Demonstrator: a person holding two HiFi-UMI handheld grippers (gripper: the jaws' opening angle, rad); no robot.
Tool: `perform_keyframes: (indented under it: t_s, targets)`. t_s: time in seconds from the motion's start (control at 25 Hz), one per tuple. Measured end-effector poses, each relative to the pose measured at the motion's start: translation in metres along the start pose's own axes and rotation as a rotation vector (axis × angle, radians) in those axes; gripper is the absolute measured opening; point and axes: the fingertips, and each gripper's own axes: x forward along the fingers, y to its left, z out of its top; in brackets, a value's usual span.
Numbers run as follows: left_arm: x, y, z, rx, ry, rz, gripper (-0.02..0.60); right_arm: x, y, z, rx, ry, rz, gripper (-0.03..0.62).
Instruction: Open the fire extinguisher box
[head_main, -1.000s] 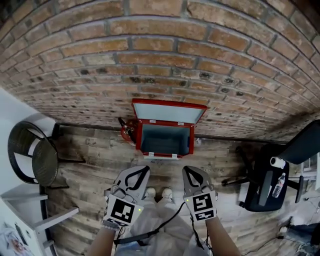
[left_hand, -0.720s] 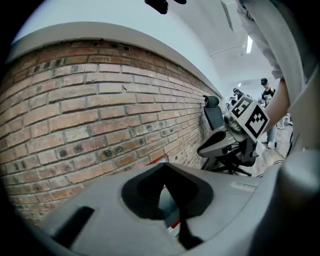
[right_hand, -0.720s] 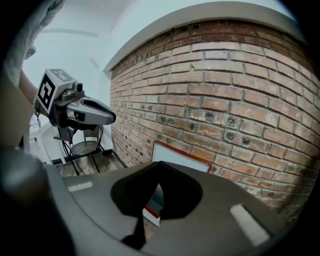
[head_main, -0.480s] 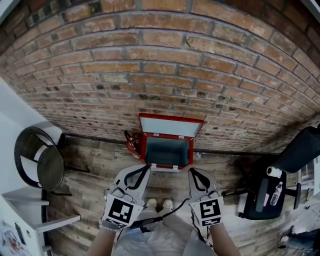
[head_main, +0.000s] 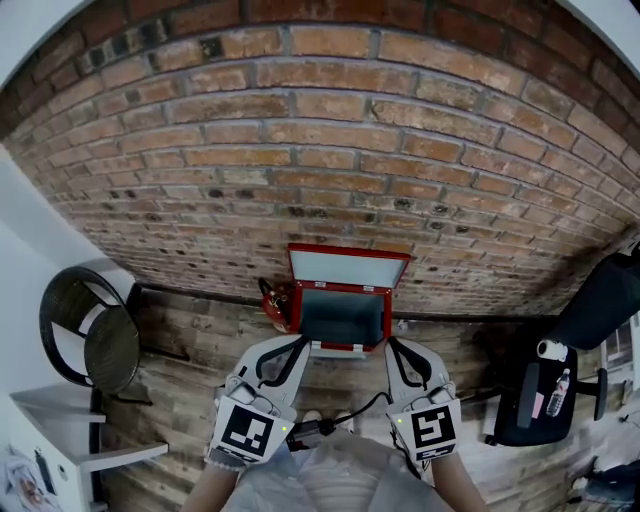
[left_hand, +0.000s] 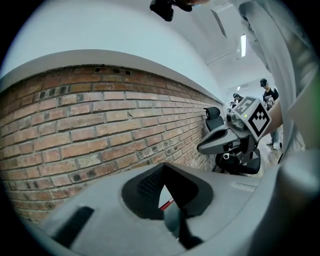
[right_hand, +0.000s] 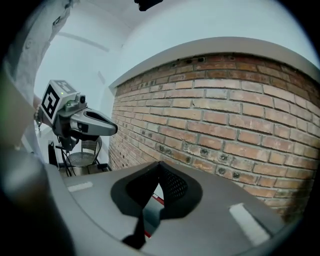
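Note:
The red fire extinguisher box (head_main: 343, 300) stands on the floor against the brick wall. Its lid (head_main: 348, 268) is up and leans on the bricks, and the inside looks empty. A red extinguisher (head_main: 275, 304) stands just left of the box. My left gripper (head_main: 299, 343) and right gripper (head_main: 394, 345) hover side by side short of the box's front edge, touching nothing. Both are shut and empty. In the left gripper view the jaws (left_hand: 164, 168) meet at a point, with the right gripper (left_hand: 201, 148) beside them. The right gripper view shows its own jaws (right_hand: 159, 166) closed and the left gripper (right_hand: 115, 130) alongside.
A black wire chair (head_main: 90, 335) stands at the left by a white shelf unit (head_main: 60, 430). A black office chair (head_main: 545, 385) is at the right. The brick wall (head_main: 330, 150) fills the far side. A person (left_hand: 270, 95) stands far off in the left gripper view.
The head view has risen and pulled back, so more wall shows and the box looks smaller. Both grippers came up with it, still shut and side by side.

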Motion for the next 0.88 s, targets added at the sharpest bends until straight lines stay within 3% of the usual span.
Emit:
perform_keyframes:
  t_s: [0.28, 0.88]
  targets:
    - [-0.006, 0.002, 0.006, 0.037, -0.006, 0.013, 0.000, -0.008, 0.002, 0.014, 0.012, -0.029, -0.006, 0.008]
    - [-0.012, 0.004, 0.007, 0.024, -0.005, 0.027, 0.000, -0.010, 0.010, 0.021, -0.038, -0.048, 0.018, 0.008]
